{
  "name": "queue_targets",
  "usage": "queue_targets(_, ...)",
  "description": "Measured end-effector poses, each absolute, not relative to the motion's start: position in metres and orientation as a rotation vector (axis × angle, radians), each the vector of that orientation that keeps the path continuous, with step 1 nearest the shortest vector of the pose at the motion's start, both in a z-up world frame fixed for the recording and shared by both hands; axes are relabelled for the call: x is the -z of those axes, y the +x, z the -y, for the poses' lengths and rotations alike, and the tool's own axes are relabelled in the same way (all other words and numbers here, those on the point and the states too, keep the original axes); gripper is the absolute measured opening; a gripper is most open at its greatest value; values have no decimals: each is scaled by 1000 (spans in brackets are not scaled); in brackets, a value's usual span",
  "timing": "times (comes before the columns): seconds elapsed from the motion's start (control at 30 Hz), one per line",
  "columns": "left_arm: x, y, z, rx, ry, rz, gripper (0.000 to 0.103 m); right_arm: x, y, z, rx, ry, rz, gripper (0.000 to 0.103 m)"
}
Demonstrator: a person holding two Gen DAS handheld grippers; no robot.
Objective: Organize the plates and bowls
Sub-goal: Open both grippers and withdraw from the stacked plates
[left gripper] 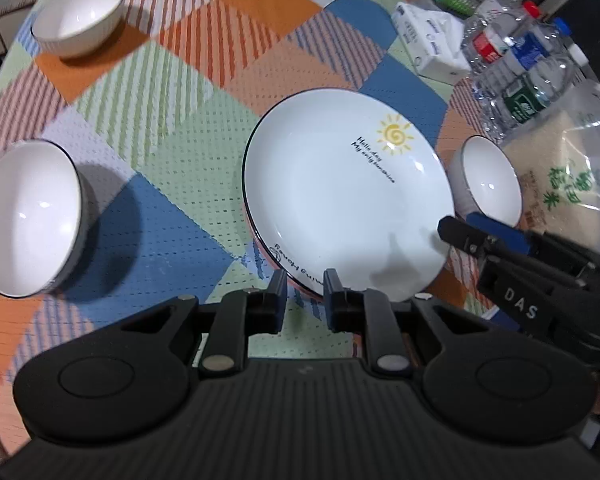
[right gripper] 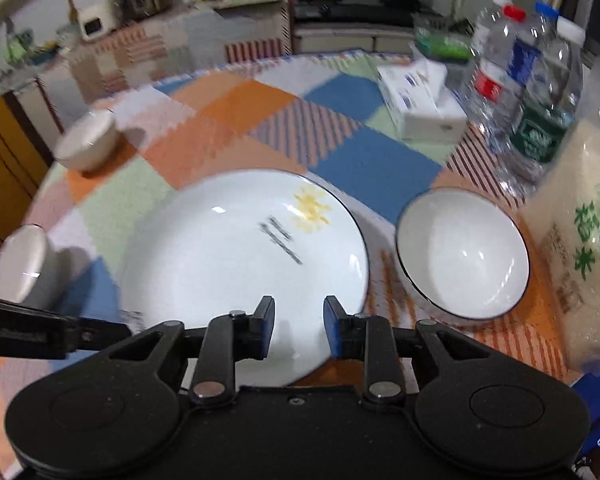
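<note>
Left wrist: one plate (left gripper: 340,200), three bowls (left gripper: 28,216) (both grippers (left gripper: 305,280) parted, empty).

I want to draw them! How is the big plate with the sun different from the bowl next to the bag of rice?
The plate is wide and shallow; the bowl is smaller across and deeper. The plate has a yellow sun and black writing printed inside; the bowl is plain white inside. The plate sits in the middle of the table, while the bowl sits right beside the rice bag. Both are white, round, empty, upright, with a thin dark rim.
</note>
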State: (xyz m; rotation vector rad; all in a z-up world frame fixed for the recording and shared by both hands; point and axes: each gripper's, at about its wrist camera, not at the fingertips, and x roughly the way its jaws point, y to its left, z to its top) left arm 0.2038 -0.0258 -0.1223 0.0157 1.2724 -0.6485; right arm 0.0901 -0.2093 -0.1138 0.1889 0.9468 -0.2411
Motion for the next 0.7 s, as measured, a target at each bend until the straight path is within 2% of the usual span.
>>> queue_targets(0.13,98,195,18,640,59,-1228,21,89,84,198,194,163,-900,33)
queue_targets(0.23,80,189,10,635,101,-1191,31,71,78,190,155,140,-863,33)
queue_targets(0.3,69,186,1,635,120,-1172,33,60,73,183,130,116,-843,34)
queue_targets(0.43,54,183,-17,626,153,-1155,41,43,66,169,87,68,-810,44)
queue_targets(0.53,46,180,-33,605,181,-1128,43,32,61,154,56,28,-790,51)
queue_targets(0.63,40,179,-53,584,192,-1101,51,26,58,138,6,-10,-761,59)
queue_targets(0.7,38,180,-65,571,192,-1090,54,25,59,127,-29,-37,-748,59)
